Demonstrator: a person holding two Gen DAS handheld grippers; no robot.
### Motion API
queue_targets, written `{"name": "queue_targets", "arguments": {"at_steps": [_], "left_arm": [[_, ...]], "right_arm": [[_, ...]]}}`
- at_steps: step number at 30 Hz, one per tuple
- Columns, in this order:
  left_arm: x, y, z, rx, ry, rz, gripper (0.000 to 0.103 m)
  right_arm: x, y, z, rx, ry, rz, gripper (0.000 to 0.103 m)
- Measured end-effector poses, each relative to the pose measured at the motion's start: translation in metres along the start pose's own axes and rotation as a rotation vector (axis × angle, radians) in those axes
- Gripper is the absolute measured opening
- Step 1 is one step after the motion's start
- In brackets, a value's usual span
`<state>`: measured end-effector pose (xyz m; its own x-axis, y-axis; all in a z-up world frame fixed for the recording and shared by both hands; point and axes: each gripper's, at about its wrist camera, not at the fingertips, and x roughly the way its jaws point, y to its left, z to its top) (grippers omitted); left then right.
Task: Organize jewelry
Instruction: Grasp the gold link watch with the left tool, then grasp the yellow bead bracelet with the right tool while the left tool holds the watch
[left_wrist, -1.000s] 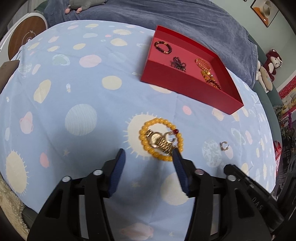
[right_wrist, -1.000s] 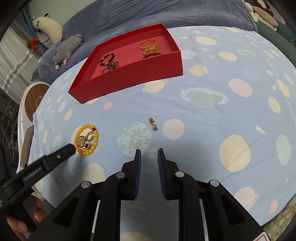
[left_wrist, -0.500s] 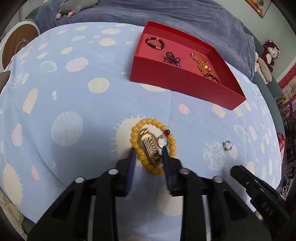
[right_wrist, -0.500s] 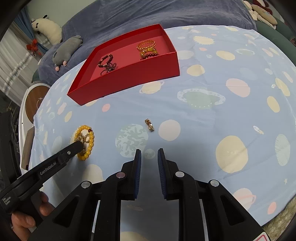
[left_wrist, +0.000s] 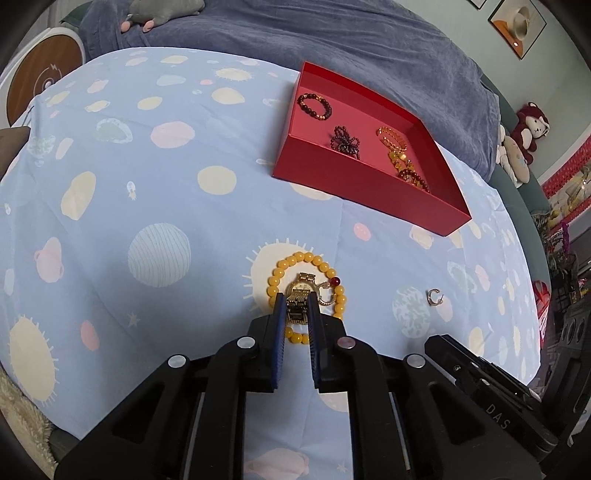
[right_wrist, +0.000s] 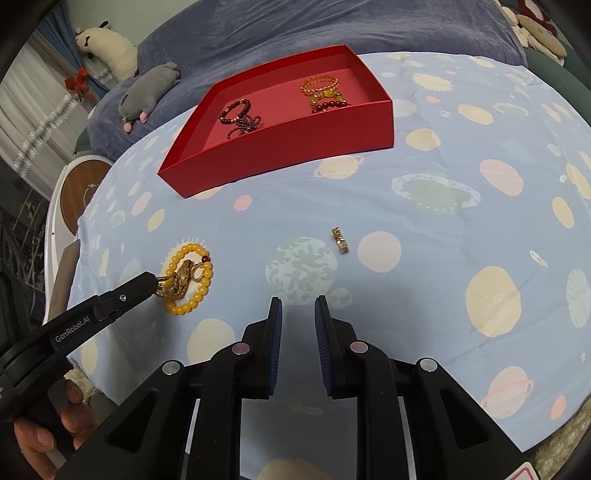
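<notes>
A gold watch (left_wrist: 301, 293) lies inside a ring of yellow beads (left_wrist: 291, 261) on the planet-print cloth. My left gripper (left_wrist: 297, 306) is closing, its blue pads pressing the watch band from both sides. In the right wrist view the left gripper (right_wrist: 149, 282) has the watch (right_wrist: 181, 278) tilted up at its tip, over the bead bracelet (right_wrist: 184, 308). The right gripper (right_wrist: 298, 306) hovers over bare cloth, its jaws narrowly open and empty. A small gold ring (right_wrist: 340, 240) lies ahead of it. The red tray (left_wrist: 369, 199) holds several bracelets.
The same gold ring (left_wrist: 434, 296) sits right of the bead bracelet. The red tray (right_wrist: 295, 155) stands at the far side. A grey plush toy (right_wrist: 147, 90) lies on the dark blue blanket beyond. A round wooden-topped stand (left_wrist: 40, 79) is at the left.
The left gripper's jaws went from wide open to tight on the gold watch's band, after moving forward over the bead bracelet. The right gripper stayed where it was.
</notes>
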<state>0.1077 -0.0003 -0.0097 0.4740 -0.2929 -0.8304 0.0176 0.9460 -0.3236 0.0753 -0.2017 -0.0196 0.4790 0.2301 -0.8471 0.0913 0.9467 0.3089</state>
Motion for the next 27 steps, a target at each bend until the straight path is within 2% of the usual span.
{"name": "queue_targets", "arguments": {"at_steps": [2, 10, 12, 13, 17, 19, 22, 27], "left_arm": [[0.001, -0.002, -0.002, 0.004, 0.016, -0.016, 0.011], [0.004, -0.007, -0.007, 0.021, 0.018, 0.004, 0.012], [0.007, -0.007, -0.009, 0.011, 0.023, 0.03, 0.03], [0.007, -0.006, -0.009, 0.008, 0.02, 0.036, 0.031], [0.014, -0.005, -0.01, 0.017, 0.034, 0.036, 0.029], [0.017, -0.005, -0.012, 0.023, 0.044, 0.037, 0.019], [0.013, -0.004, -0.011, 0.016, 0.031, 0.017, 0.012], [-0.005, -0.006, -0.002, 0.0, -0.009, -0.031, 0.011]], "right_arm": [[0.0, 0.002, -0.001, -0.003, -0.001, 0.003, 0.019], [-0.002, 0.002, -0.003, -0.005, 0.001, 0.005, 0.019], [-0.002, 0.002, -0.003, 0.001, 0.002, 0.006, 0.019], [-0.002, 0.002, -0.003, 0.003, 0.003, 0.006, 0.019], [0.0, 0.002, -0.004, 0.0, 0.007, 0.007, 0.019], [0.001, 0.002, -0.004, -0.002, 0.011, 0.009, 0.019], [0.002, 0.003, -0.004, -0.007, 0.016, 0.013, 0.019], [0.006, 0.011, -0.003, -0.026, 0.024, 0.03, 0.019]]}}
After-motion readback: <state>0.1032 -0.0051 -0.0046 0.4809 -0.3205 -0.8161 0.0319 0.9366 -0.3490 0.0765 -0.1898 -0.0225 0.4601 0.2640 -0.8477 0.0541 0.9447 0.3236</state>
